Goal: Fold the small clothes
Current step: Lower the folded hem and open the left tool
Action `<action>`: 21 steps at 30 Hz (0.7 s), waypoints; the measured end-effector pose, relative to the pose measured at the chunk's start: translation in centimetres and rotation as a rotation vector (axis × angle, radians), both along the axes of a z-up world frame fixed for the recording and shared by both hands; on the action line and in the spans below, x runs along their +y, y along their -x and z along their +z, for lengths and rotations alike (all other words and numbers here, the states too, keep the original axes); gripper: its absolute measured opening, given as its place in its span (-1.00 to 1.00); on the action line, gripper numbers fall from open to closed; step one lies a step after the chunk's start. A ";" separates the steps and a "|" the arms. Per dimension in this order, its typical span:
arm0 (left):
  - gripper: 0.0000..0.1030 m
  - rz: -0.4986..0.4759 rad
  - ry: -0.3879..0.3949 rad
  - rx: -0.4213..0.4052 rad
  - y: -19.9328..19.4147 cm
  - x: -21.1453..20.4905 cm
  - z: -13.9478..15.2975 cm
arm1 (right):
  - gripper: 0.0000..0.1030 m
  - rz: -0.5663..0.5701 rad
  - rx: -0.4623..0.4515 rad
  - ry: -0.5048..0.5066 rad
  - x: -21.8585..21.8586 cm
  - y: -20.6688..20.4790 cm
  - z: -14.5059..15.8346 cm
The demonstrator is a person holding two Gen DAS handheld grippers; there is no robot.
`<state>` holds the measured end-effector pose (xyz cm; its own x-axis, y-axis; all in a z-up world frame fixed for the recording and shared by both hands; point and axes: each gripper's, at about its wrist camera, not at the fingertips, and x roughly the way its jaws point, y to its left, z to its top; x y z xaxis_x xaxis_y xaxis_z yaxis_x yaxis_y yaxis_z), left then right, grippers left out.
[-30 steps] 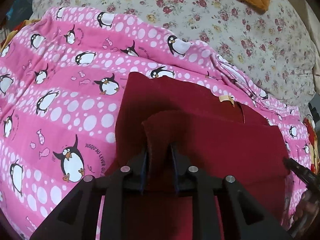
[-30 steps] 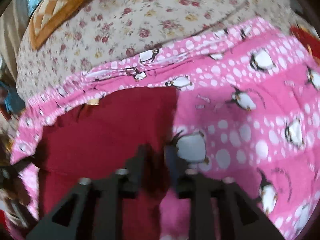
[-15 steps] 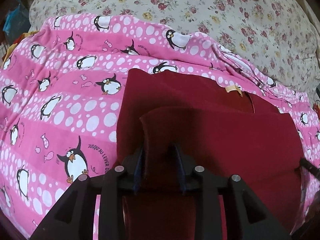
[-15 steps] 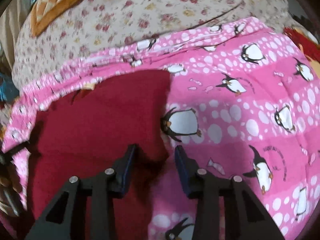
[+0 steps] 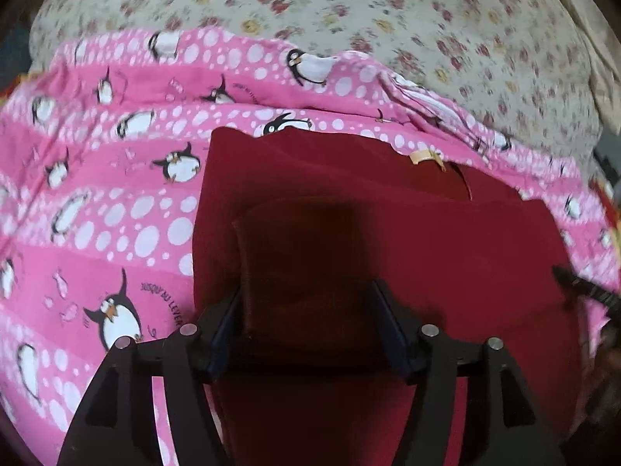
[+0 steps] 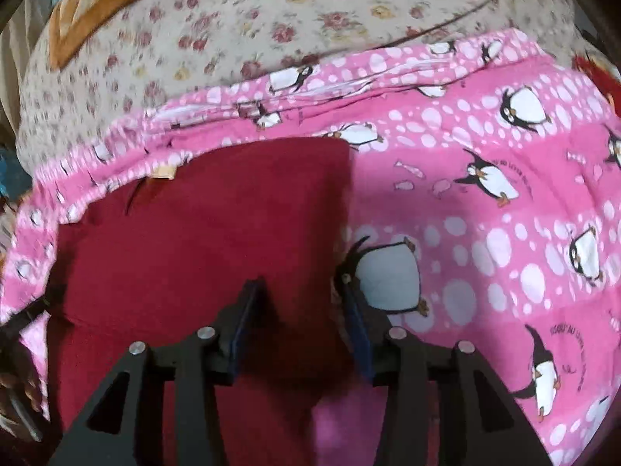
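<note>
A dark red garment (image 5: 446, 248) lies on a pink penguin-print blanket (image 5: 97, 202), folded over itself, with a small tan label (image 5: 425, 155) near its far edge. My left gripper (image 5: 306, 291) is open over the near left part of the folded layer, its fingers apart on either side of the cloth. In the right wrist view the same red garment (image 6: 202, 233) fills the left half. My right gripper (image 6: 300, 291) is open over the garment's right edge, where it meets the pink blanket (image 6: 504, 194).
A cream floral bedspread (image 5: 427, 27) lies beyond the pink blanket. An orange patterned cushion (image 6: 89, 4) sits at the far back. The right gripper's tip (image 5: 582, 287) shows at the right edge of the left wrist view.
My left gripper was shut on a fold of the red garment and has opened, letting it go. My right gripper has opened wider. The folded layer now lies flat.
</note>
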<state>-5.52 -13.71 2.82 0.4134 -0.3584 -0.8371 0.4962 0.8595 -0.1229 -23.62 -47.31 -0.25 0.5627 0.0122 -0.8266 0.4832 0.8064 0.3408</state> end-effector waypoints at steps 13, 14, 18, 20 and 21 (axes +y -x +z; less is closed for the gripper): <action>-0.16 0.118 0.076 -0.034 9.2 6.9 4.0 | 0.17 0.166 -0.027 -0.084 4.0 13.1 5.4; -0.16 0.109 0.058 -0.034 10.2 7.4 3.9 | 0.20 0.175 -0.029 -0.090 4.3 13.9 5.4; -0.16 0.060 0.022 -0.037 14.5 9.4 3.5 | 0.23 0.239 0.002 -0.113 7.0 17.8 4.3; -0.16 0.042 0.021 -0.025 16.5 10.4 3.2 | 0.23 0.274 0.022 -0.113 8.4 19.4 3.6; -0.16 0.031 0.020 -0.013 17.3 10.7 3.0 | 0.23 0.284 0.027 -0.119 9.0 20.1 3.2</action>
